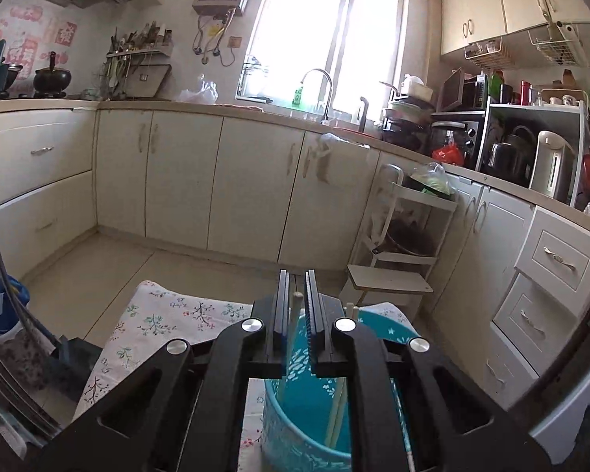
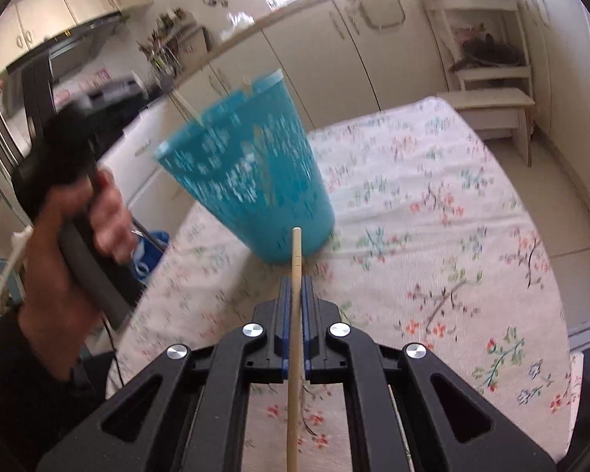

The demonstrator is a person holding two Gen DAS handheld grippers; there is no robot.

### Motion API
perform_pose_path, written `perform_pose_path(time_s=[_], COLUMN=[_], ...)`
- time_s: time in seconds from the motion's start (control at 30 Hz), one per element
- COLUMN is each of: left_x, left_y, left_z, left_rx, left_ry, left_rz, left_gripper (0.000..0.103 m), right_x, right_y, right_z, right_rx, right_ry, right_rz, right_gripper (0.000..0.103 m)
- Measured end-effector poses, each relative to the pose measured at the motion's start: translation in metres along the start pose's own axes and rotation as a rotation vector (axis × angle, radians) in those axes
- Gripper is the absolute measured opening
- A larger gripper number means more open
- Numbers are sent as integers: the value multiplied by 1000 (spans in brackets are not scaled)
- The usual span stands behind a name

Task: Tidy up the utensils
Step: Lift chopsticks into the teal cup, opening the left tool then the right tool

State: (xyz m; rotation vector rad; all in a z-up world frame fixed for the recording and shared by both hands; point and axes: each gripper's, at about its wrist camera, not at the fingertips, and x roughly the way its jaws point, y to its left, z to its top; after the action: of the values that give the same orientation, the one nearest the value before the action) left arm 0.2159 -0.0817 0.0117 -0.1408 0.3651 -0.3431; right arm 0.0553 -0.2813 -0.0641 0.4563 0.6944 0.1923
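Note:
A teal patterned utensil holder (image 2: 251, 173) stands on the floral tablecloth (image 2: 432, 204), tilted toward the left. It also shows in the left wrist view (image 1: 310, 405) with several wooden chopsticks (image 1: 340, 401) inside. My left gripper (image 1: 296, 299) sits over the holder's near rim, its jaws close together around a chopstick's top end (image 1: 296, 296). My right gripper (image 2: 296, 287) is shut on a single wooden chopstick (image 2: 295, 314) that points forward at the holder's base. The hand holding the left gripper (image 2: 78, 212) is at the holder's left.
Cream cabinets (image 1: 216, 181) and a counter with a sink faucet (image 1: 318, 90) run along the back. A white step stool (image 2: 495, 82) stands past the table's far right corner. A white shelf rack (image 1: 409, 232) stands beside the drawers (image 1: 546, 287).

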Motion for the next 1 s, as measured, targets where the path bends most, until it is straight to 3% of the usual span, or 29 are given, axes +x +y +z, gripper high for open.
perform_pose_path(time_s=[0.17, 0.47, 0.7, 0.8, 1.0], left_x=[-20, -67, -80, -77, -72], left_y=[14, 38, 49, 52, 59], left_z=[-11, -33, -60, -67, -71], left_rx=[-38, -142, -173, -178, -199], left_ry=[45, 84, 148, 172, 187], left_rz=[12, 47, 66, 68, 65], left_gripper=[39, 56, 62, 62, 62], right_x=[-25, -31, 8, 26, 57], right_y=[20, 64, 75, 70, 65], right_z=[38, 125, 174, 176, 149], right_rx=[-6, -34, 17, 52, 2], right_ry=[-128, -381, -601, -631, -512], right_rz=[67, 121, 83, 21, -45], right_gripper=[6, 6, 6, 6, 6])
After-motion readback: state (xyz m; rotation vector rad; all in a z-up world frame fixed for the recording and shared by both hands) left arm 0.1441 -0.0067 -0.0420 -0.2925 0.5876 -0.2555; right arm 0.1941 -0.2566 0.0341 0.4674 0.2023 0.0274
